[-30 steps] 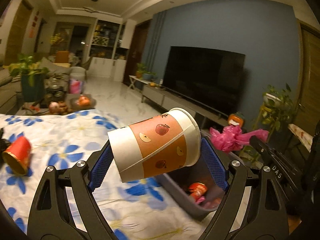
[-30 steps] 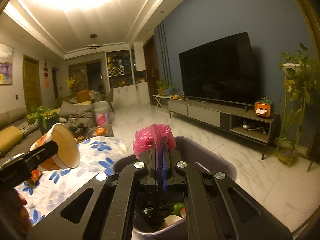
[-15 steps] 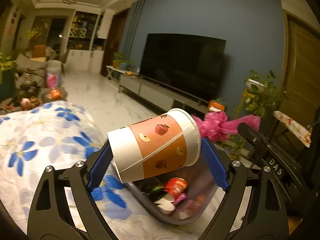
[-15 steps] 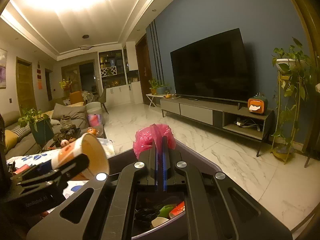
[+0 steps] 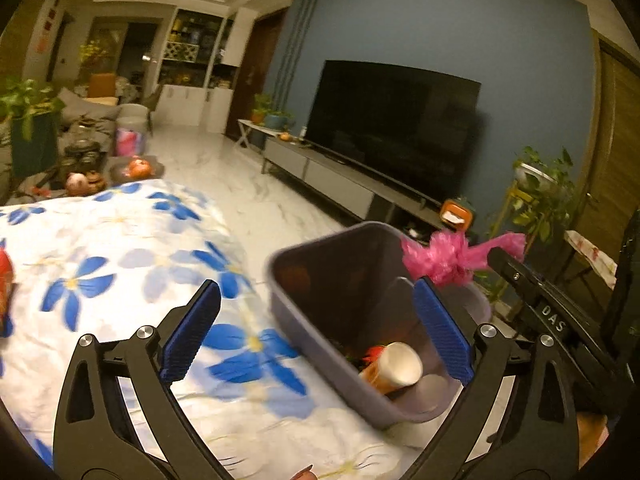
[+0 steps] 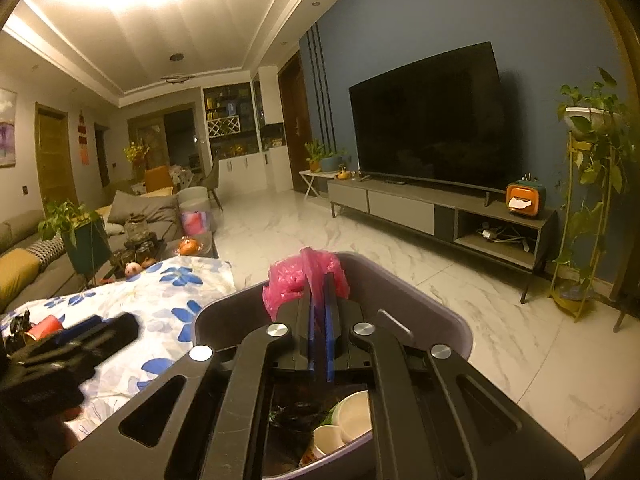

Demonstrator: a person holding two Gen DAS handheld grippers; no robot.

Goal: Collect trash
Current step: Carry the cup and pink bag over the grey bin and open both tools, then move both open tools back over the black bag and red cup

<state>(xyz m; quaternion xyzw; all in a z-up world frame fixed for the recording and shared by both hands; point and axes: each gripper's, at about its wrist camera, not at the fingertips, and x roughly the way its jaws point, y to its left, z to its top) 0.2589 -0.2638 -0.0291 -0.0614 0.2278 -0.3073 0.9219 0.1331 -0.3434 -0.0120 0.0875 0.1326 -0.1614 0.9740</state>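
A grey plastic bin (image 5: pixel 340 280) hangs at the edge of the flowered tablecloth (image 5: pixel 120 264), tilted toward me. The orange paper cup (image 5: pixel 394 368) lies inside it among other trash. My left gripper (image 5: pixel 316 328) stands open and empty just in front of the bin. My right gripper (image 6: pixel 319 300) is shut on the pink plastic bag (image 6: pixel 296 276) at the bin (image 6: pixel 420 304) rim. White cups (image 6: pixel 344 420) show at the bin's bottom in the right wrist view. A red can (image 6: pixel 46 326) lies on the cloth (image 6: pixel 160 296) at the far left.
A TV (image 6: pixel 428 120) on a low console (image 6: pixel 440 212) fills the blue wall. A tall plant stand (image 6: pixel 588 184) is at the right. A sofa (image 6: pixel 24 248), a potted plant (image 6: pixel 80 232) and a cluttered coffee table (image 5: pixel 92 168) lie beyond the cloth. White marble floor (image 6: pixel 500 320) spreads between.
My left gripper opened and let go of the orange paper cup, which now lies inside the bin. The right gripper stayed shut on the pink bag.
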